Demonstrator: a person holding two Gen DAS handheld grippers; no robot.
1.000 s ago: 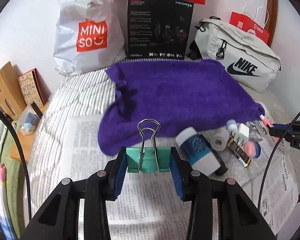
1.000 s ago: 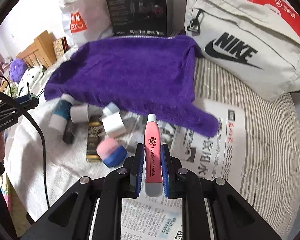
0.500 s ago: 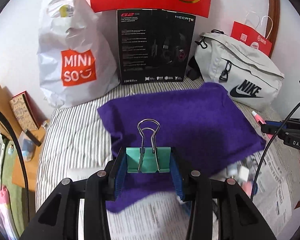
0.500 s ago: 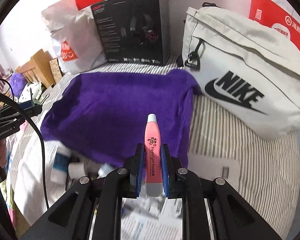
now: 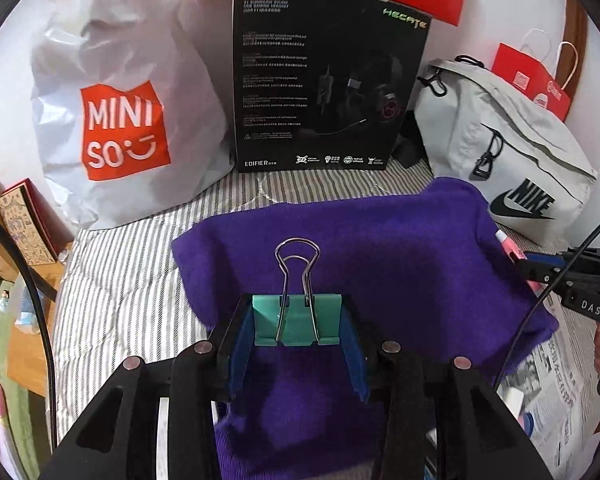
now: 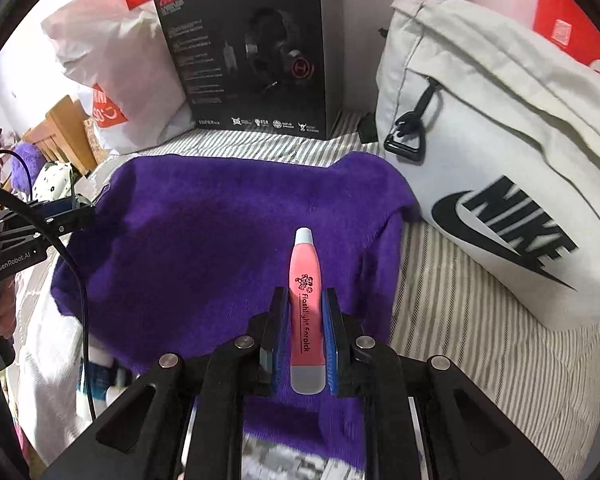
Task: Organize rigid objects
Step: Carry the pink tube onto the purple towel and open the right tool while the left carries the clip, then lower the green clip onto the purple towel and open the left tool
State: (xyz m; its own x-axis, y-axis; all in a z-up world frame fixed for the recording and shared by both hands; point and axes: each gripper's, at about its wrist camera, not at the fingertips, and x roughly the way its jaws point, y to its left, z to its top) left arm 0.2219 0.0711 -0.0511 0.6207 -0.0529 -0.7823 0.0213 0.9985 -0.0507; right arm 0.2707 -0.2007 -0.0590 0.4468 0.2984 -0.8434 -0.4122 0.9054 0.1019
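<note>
Over the purple towel point(image 5: 400, 264), the left gripper point(image 5: 297, 322) clamps a teal binder clip point(image 5: 296, 320) with wire handles upright, while the right gripper point(image 6: 306, 332) pinches a pink flashlight pen point(image 6: 306, 300).

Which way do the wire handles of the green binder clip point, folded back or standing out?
Standing out. The binder clip, clamped in the left gripper, has both wire handles together, extending away from its body over the purple towel.

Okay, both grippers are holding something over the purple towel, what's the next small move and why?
Probably lower both and set the items down on the purple towel. The left gripper grips a green binder clip, the right gripper a pink earpick, and both hang over bare towel.
</note>
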